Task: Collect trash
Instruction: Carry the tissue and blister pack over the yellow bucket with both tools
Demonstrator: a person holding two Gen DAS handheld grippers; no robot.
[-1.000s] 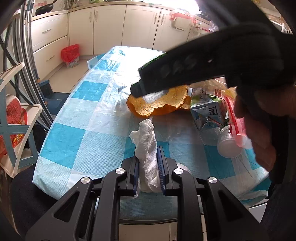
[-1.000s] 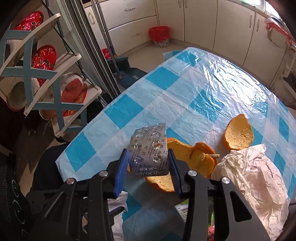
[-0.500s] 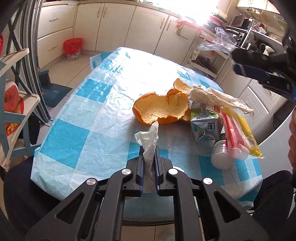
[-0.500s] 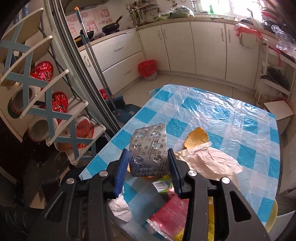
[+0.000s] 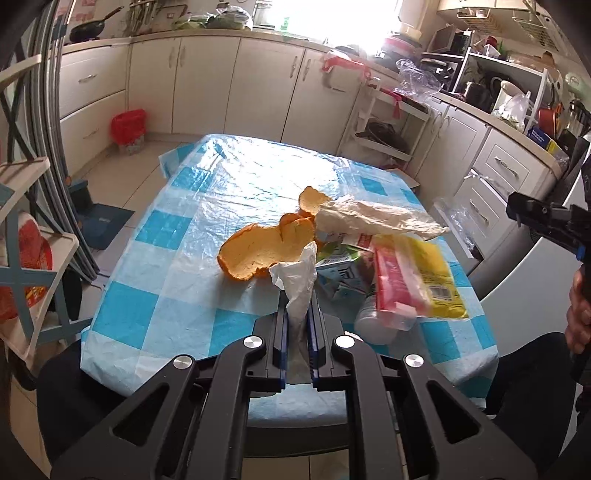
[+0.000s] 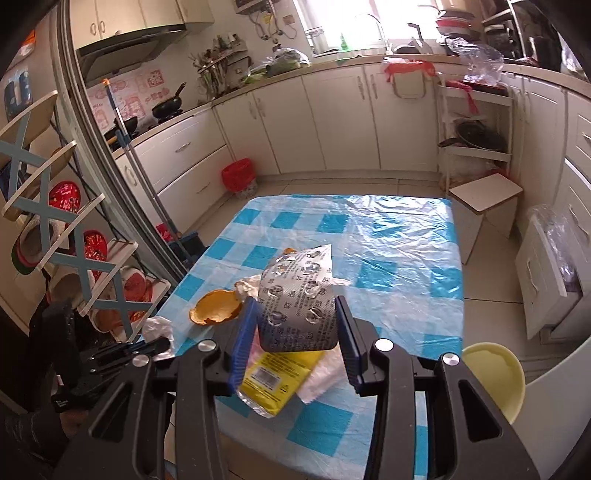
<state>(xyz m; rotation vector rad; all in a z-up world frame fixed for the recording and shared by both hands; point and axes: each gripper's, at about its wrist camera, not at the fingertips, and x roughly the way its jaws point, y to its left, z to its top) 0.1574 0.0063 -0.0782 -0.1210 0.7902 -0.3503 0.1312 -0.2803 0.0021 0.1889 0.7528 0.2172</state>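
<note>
Two grippers each pinch trash above the near edge of the worktop. Left gripper fingers press on a crumpled white tissue, its long axis standing upright. Right gripper fingers clamp a silver blister pack, bowed, top leaning right.

Daylight from the blown-out window glares off the plastic tablecloth; edges bend, corners go black, focus sharp.

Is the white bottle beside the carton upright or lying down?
Lying down. The white bottle rests on its side on the tablecloth, partly under the red and yellow packets.
</note>
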